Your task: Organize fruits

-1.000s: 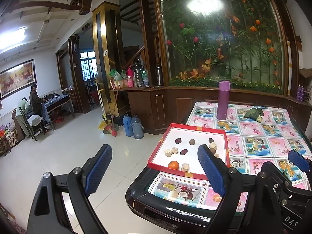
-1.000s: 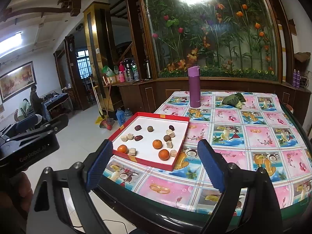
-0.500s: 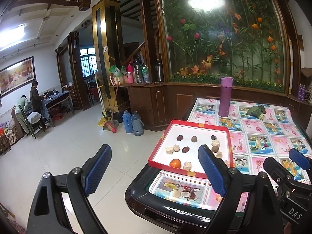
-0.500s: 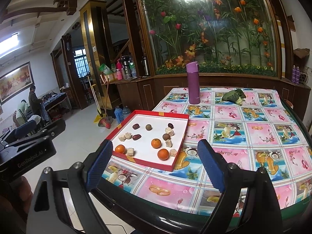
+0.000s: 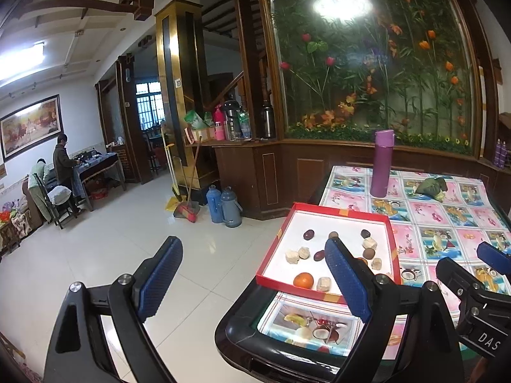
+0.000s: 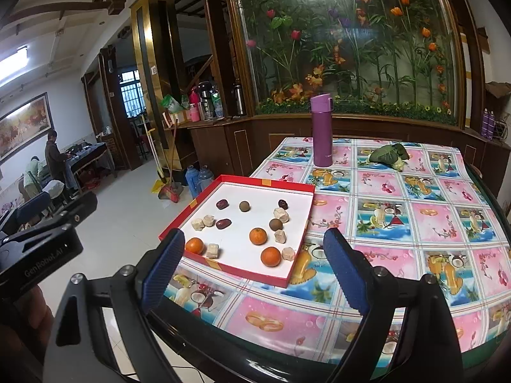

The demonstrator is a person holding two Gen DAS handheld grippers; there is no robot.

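Note:
A red-rimmed white tray [image 6: 298,257] [image 5: 391,233] lies on the table's near left corner. In it are three oranges [image 6: 258,235], dark red dates [image 6: 223,223], brown round fruits [image 6: 276,224] and several pale chunks [image 6: 281,214]. My right gripper [image 6: 254,269] hangs open just short of the tray's near edge, nothing between its fingers. My left gripper [image 5: 254,279] is open too, off the table's left edge over the floor; its right finger [image 5: 346,279] covers part of the tray. One orange [image 5: 303,280] shows at the tray's front. Each gripper appears at the edge of the other's view.
A purple flask [image 6: 322,130] stands at the far side of the patterned table [image 6: 415,217], with a green leafy bundle [image 6: 388,154] to its right. Thermos jugs [image 5: 225,204] and a broom [image 5: 186,202] are on the floor. Two people [image 5: 52,172] stand far left.
Both grippers have drifted forward toward the table, so the tray looks a little larger and nearer. Both stay open and nothing in the tray has moved.

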